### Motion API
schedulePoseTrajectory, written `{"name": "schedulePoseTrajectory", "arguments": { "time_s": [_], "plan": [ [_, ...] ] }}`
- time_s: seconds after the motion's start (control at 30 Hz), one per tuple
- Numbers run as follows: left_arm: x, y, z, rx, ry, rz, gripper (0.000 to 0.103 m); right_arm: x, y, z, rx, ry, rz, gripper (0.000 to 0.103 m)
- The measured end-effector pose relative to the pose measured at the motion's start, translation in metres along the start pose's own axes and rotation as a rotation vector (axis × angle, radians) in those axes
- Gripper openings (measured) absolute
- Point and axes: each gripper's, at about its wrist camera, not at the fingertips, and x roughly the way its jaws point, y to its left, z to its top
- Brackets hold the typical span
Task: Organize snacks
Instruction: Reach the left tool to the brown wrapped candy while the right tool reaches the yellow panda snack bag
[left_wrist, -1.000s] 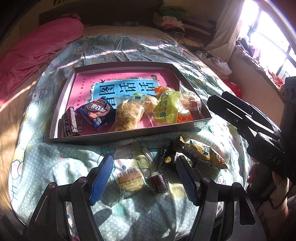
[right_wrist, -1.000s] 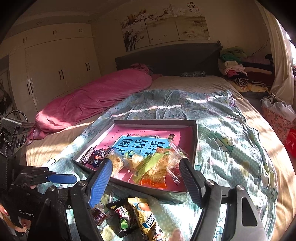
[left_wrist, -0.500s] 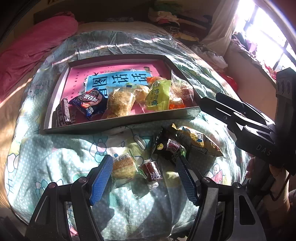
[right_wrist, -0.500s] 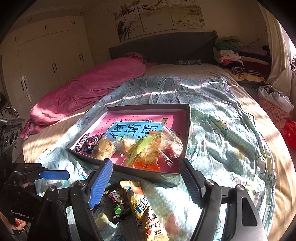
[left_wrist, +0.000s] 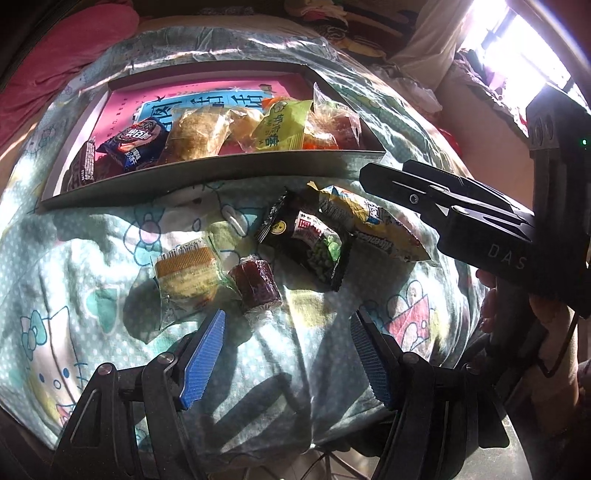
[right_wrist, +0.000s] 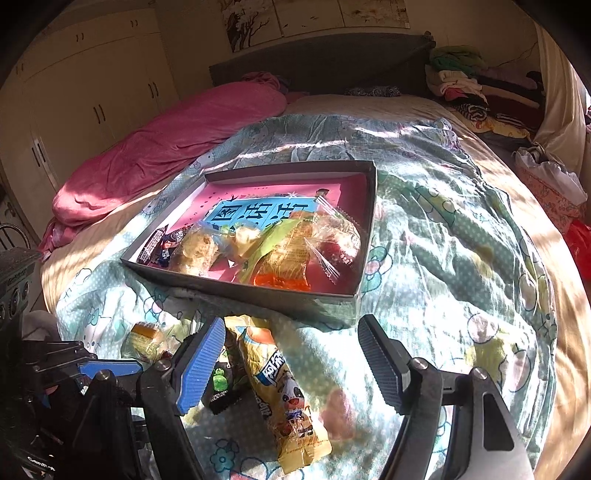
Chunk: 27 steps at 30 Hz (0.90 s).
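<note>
While the left gripper (left_wrist: 286, 325) is held low over the patterned quilt (left_wrist: 92, 258), its blue-padded fingers (left_wrist: 203, 354) are seen spread, having just been narrowed a little, with nothing caught between them. Just ahead of the tips, a dark red sweet (left_wrist: 256, 282) and a wrapped cake (left_wrist: 186, 275) are found. The right gripper (right_wrist: 291, 332) is likewise spread and empty, a yellow packet (right_wrist: 284, 391) lying between its fingers. Beyond both, other snacks are held in the tray (right_wrist: 258, 291).

left gripper (left_wrist: 286, 349): black frame, blue ribbed pads | right gripper (right_wrist: 291, 360): same, "DAS" lettering
</note>
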Motion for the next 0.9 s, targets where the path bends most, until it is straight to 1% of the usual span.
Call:
{"name": "schedulePoseTrajectory", "arguments": {
  "time_s": [0.17,0.23,0.3,0.37,0.47,0.57,0.73,0.9],
  "plan": [
    [0.008,0.003,0.002,-0.026,0.010,-0.019,0.060,0.002,0.001,-0.006,-0.032,0.032,-0.011,0.074],
    [0.013,0.002,0.004,-0.029,0.013,-0.029,0.051,0.005,0.002,-0.009,-0.054,0.053,-0.028,0.074],
    [0.015,0.000,0.007,-0.028,0.011,-0.042,0.050,0.010,0.004,-0.012,-0.081,0.080,-0.044,0.074],
    [0.018,0.000,0.010,-0.027,0.012,-0.033,0.050,0.012,0.007,-0.014,-0.106,0.092,-0.047,0.074],
    [0.025,0.006,0.016,-0.058,0.024,-0.030,0.050,0.017,0.013,-0.017,-0.150,0.106,-0.054,0.067],
    [0.027,0.012,0.020,-0.084,0.023,-0.042,0.050,0.025,0.017,-0.021,-0.187,0.134,-0.085,0.065],
    [0.032,0.016,0.026,-0.106,0.019,-0.051,0.050,0.033,0.019,-0.019,-0.213,0.134,-0.085,0.065],
    [0.036,0.020,0.028,-0.125,0.018,-0.058,0.050,0.042,0.021,-0.015,-0.228,0.131,-0.078,0.056]
  ]
}}
